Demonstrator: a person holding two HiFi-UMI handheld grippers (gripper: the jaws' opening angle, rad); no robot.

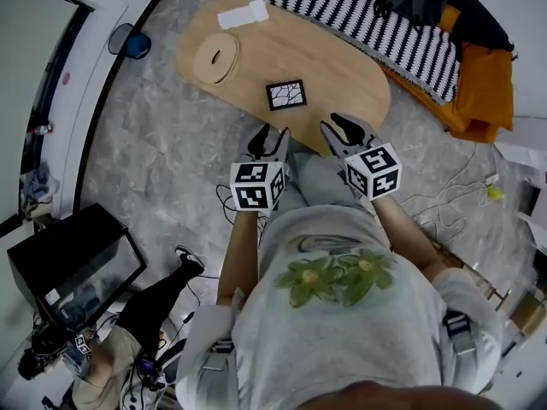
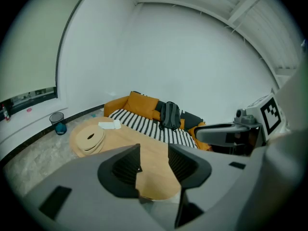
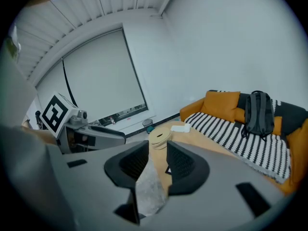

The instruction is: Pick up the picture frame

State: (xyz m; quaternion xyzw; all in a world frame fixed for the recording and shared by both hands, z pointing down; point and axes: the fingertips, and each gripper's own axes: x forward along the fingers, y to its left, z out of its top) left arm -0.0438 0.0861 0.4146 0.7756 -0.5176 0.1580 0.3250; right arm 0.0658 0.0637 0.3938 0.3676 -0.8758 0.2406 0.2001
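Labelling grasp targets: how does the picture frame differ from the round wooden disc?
The picture frame is square, black-bordered; the round wooden disc is circular, pale, slotted. The picture frame lies mid-table; the round wooden disc sits at its left end. Both lie flat on the wooden table, untouched.

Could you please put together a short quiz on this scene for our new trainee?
1. True or false: the picture frame rests on the wooden table.
2. The left gripper is: A) shut on the frame; B) open and empty; C) shut and empty.
3. Fill in: the blanket on the orange sofa is black-and-white ___.

Key: 1 true; 2 B; 3 striped.
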